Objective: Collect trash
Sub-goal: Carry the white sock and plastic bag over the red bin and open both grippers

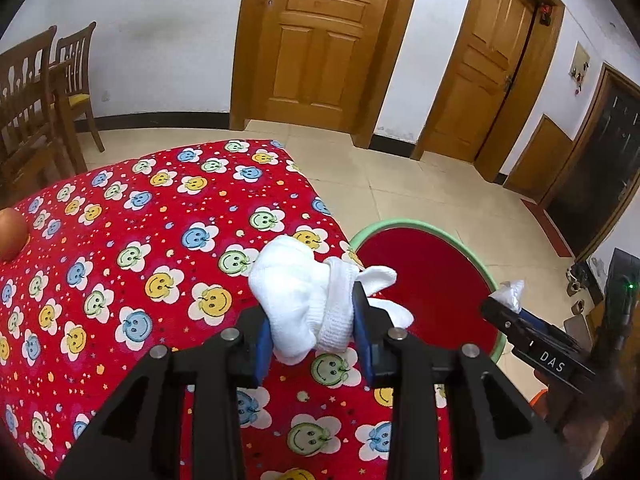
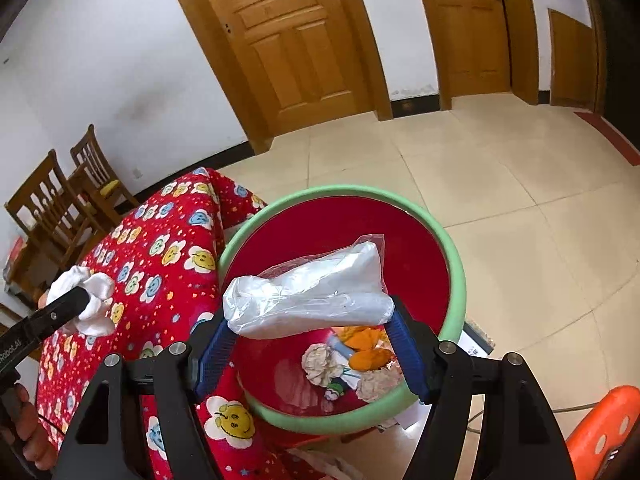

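1. Trash is in both grippers: a white sock (image 1: 304, 300) sits clamped between the blue fingers (image 1: 366, 328) of the left gripper (image 1: 314, 334), which stand narrow and press on its bunched middle, while its toe and cuff stick out past them.
2. From the right wrist camera, a crumpled clear plastic bag (image 2: 312, 292) lies across the right gripper (image 2: 310, 350), whose fingers (image 2: 404, 352) stand wide; the bag rests on the tips of both, with the right finger against the bag's end.
3. Under the left gripper is the counter (image 1: 120, 280), covered in a red cloth printed with smiling flowers; the sock hangs above its edge, close to the bin.
4. Just beside the counter, touching or nearly touching its hanging cloth, stands a round bin (image 2: 456, 264) with a green rim and red inside.
5. The plastic bag hangs over the bin's opening; at the bottom lie crumpled paper balls (image 2: 320, 364), orange peel (image 2: 368, 356) and a small wrapper.
6. An orange plastic stool (image 2: 604, 432) shows at the lower right of the right wrist view, near the bin.
7. At the counter's far left edge an orange-brown round thing (image 1: 12, 236) is partly cut off; what it is cannot be told.
8. Farther off are beige floor tiles (image 2: 500, 184), wooden chairs (image 1: 36, 96) by the white wall, and two closed wooden doors (image 1: 320, 40).
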Motion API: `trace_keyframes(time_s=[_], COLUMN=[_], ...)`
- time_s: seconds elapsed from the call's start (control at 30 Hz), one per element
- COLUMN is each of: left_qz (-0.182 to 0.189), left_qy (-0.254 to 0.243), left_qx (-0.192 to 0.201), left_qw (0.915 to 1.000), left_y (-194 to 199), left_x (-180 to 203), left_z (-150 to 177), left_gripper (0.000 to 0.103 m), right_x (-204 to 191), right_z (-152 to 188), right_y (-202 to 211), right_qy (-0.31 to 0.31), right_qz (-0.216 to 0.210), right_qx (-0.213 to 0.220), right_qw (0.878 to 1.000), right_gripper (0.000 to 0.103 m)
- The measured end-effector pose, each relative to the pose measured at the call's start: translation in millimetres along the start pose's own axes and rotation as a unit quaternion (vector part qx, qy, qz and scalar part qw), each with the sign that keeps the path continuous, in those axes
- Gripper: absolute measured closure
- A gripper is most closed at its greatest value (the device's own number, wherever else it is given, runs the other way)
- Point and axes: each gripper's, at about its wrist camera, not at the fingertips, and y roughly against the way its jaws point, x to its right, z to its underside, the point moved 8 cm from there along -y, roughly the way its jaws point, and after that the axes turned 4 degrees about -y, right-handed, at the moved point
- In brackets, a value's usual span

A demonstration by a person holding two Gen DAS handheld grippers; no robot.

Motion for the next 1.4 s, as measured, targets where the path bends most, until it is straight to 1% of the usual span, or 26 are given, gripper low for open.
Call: trace_keyframes(time_s=[0.1, 0.2, 0.43, 0.63, 0.8, 0.9, 1.1, 1.4], left_qz=[0.001, 0.002, 0.005, 0.011, 0.020, 0.033, 0.053, 0.070], left_qy=[0.000, -0.001, -0.003, -0.012, -0.021, -0.029, -0.045, -0.062], left_qx=[-0.002, -0.003, -0.004, -0.001, 0.006, 0.007, 0.009, -0.010], left_qw=[1.0000, 1.0000, 1.0000, 0.9999, 0.9996, 0.9990, 0.9975, 0.9955], left_y=[-2, -4, -6, -7, -9, -12, -23, -47], left_x=[0, 1, 4, 13, 25, 37, 59, 82], left_z=[1, 1, 1, -3, -6, -7, -7, -2], left_gripper=[0.069, 0.069, 0.069, 0.069, 0.069, 0.069, 0.069, 0.069], right_x=[-1, -1, 2, 5, 16, 26, 46, 56], right_z=[-1, -3, -6, -7, -5, -4, 0, 7], right_y=[1, 3, 11, 31, 53, 63, 69, 67], right_qy=[0.000, 0.000, -0.007, -0.007, -0.006, -0.017, -0.033, -0.040], right_qz=[0.001, 0.003, 0.005, 0.004, 0.038, 0.047, 0.058, 0.065], right_qx=[0.004, 0.016, 0.027, 0.047, 0.071, 0.079, 0.078, 0.068], right_qw=[1.000, 1.000, 1.000, 0.999, 0.997, 0.996, 0.995, 0.995], right_gripper=[0.028, 0.021, 0.020, 0.020, 0.020, 0.020, 0.020, 0.020])
